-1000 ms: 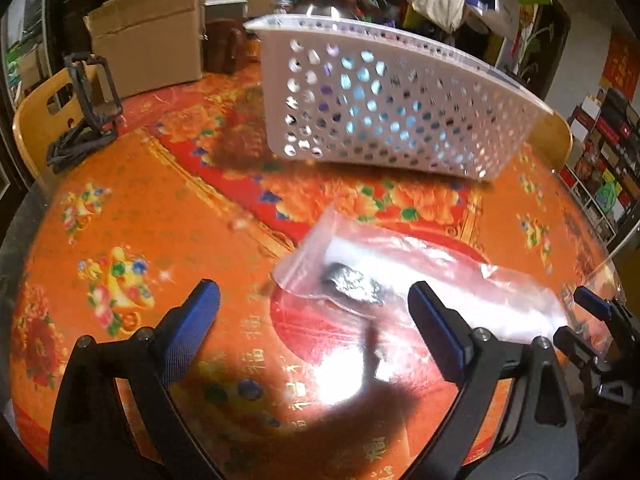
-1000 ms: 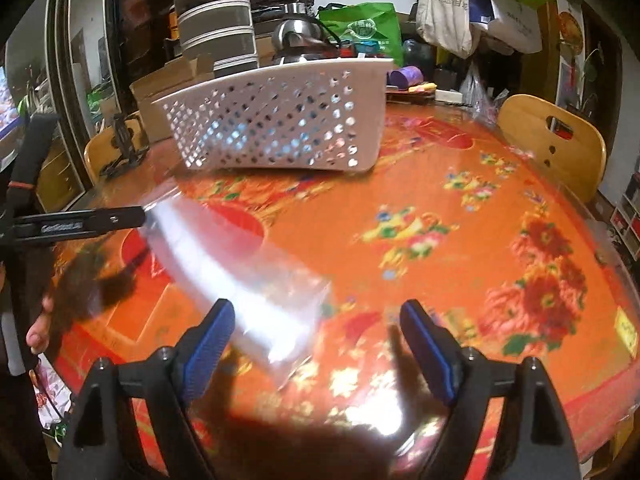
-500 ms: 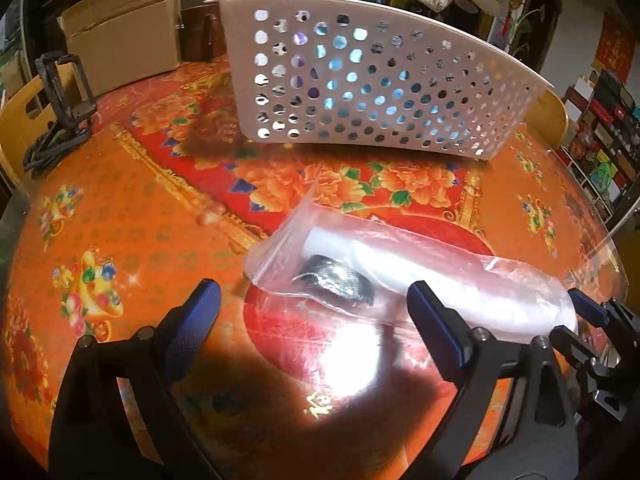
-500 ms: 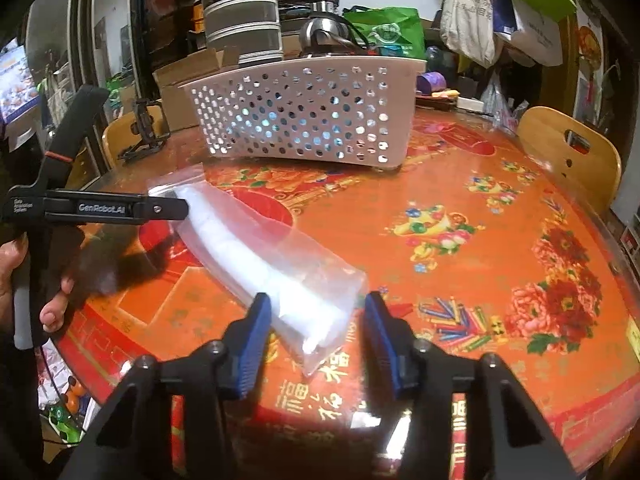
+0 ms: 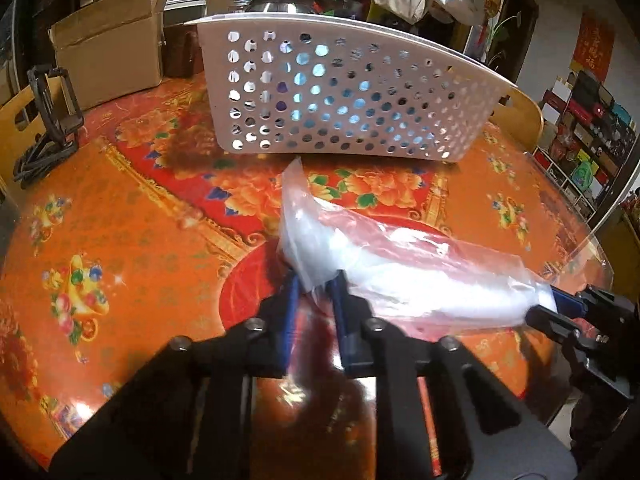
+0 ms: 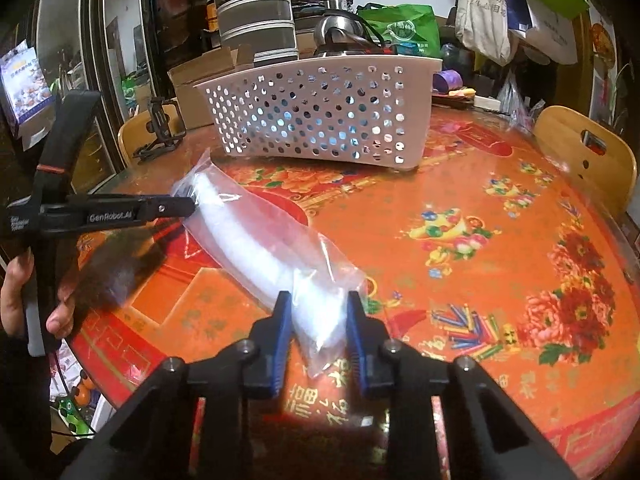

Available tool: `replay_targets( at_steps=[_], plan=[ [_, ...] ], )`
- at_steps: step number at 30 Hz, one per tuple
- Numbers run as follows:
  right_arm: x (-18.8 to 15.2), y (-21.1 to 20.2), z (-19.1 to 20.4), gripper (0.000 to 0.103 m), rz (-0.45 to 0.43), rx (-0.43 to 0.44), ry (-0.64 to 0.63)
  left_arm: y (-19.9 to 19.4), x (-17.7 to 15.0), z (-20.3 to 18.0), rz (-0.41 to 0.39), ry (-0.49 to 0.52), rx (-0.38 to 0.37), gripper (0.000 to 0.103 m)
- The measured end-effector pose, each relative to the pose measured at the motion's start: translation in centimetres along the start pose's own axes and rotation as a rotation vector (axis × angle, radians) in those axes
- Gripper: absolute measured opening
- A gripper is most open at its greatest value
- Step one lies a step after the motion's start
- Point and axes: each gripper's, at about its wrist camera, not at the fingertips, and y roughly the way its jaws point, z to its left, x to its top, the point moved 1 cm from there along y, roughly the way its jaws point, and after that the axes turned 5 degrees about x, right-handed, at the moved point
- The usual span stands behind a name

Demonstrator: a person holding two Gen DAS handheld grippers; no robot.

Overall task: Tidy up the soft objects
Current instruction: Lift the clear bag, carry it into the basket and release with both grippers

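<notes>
A clear plastic bag (image 5: 400, 264) with a soft white roll inside is held above the orange table between both grippers. My left gripper (image 5: 314, 280) is shut on the bag's left end. My right gripper (image 6: 316, 308) is shut on the other end of the bag (image 6: 256, 236). Each gripper shows in the other's view: the right one (image 5: 560, 304) at the far right, the left one (image 6: 188, 206) at the left. A white perforated basket (image 5: 340, 92) stands behind the bag, also in the right wrist view (image 6: 320, 112).
A black phone stand (image 5: 48, 120) sits at the table's left edge. A cardboard box (image 5: 108, 60) and a metal kettle (image 6: 340, 36) are behind the basket. Wooden chairs (image 6: 588, 160) stand at the table's rim.
Both grippers have closed on the ends of the bag, the left one last. The bag has lifted off the table and its left end now stands up.
</notes>
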Motion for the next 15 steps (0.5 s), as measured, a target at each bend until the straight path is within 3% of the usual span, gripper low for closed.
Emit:
replay_targets(
  at_steps=[6, 15],
  plan=[
    [0.3, 0.1, -0.1, 0.012, -0.004, 0.018, 0.002, -1.0, -0.6, 0.3, -0.015, -0.042, -0.027, 0.003],
    [0.9, -0.6, 0.0, 0.011, -0.03, 0.023, -0.007, -2.6, -1.1, 0.7, -0.061, -0.085, -0.059, 0.002]
  ],
)
